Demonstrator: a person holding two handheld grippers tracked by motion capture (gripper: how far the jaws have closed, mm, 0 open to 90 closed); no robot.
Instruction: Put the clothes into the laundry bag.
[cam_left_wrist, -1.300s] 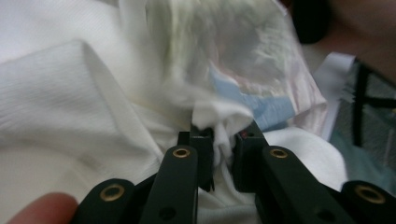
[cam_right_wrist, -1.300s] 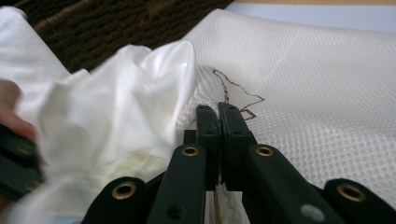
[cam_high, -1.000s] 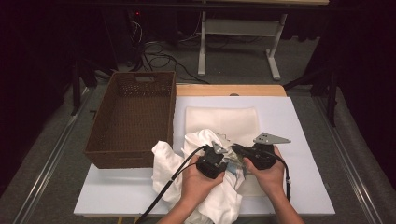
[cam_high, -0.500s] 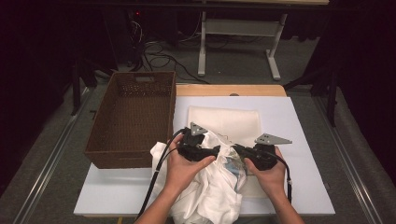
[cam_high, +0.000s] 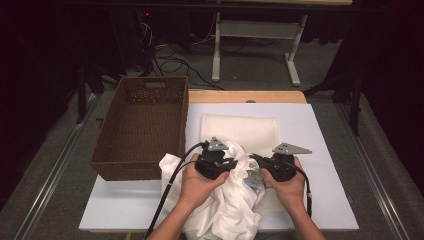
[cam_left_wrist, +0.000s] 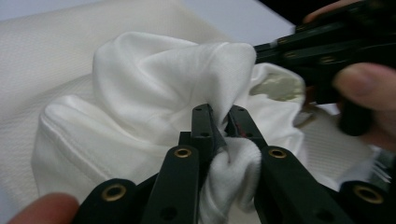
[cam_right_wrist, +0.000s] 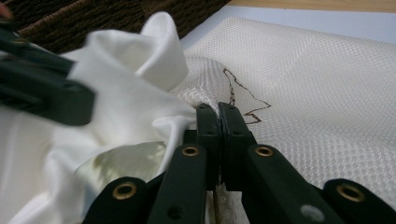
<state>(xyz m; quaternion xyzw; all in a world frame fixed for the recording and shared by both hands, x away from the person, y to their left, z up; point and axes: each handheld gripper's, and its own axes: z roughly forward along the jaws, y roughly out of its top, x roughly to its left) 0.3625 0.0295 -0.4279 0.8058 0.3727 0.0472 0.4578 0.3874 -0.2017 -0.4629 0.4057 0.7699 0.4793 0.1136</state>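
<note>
White garment, crumpled, bunched at the near edge of the bench, spilling over that edge between the forearms; upper folds lifted off the surface. Beneath and beyond it, a flat cream waffle-weave cloth spread toward the middle of the bench, with a thin dark thread lying on its weave. Left gripper jaws nearly together, having just closed within the last half second, a ridge of the garment pinched between them; fabric bulges out below the jaws in the left gripper view. Right gripper jaws pressed together; garment fold tucked against the left jaw at the tips, most likely a thin edge caught between them, though the seam itself hides the fabric. Both grippers close together over the bundle, facing each other, left hand and right hand wrapped round their bodies. Brown wicker basket along the left edge of the bench, apparently nothing in it, just beside the bundle. Step judged in hand: securing two grips on the garment to open it out, still early, nothing yet flattened. Next move probably calls for drawing the two grippers apart and upward so the cloth unfurls and hangs free of the near edge, keeping both pinches firm, without dragging the waffle-weave cloth along.
</note>
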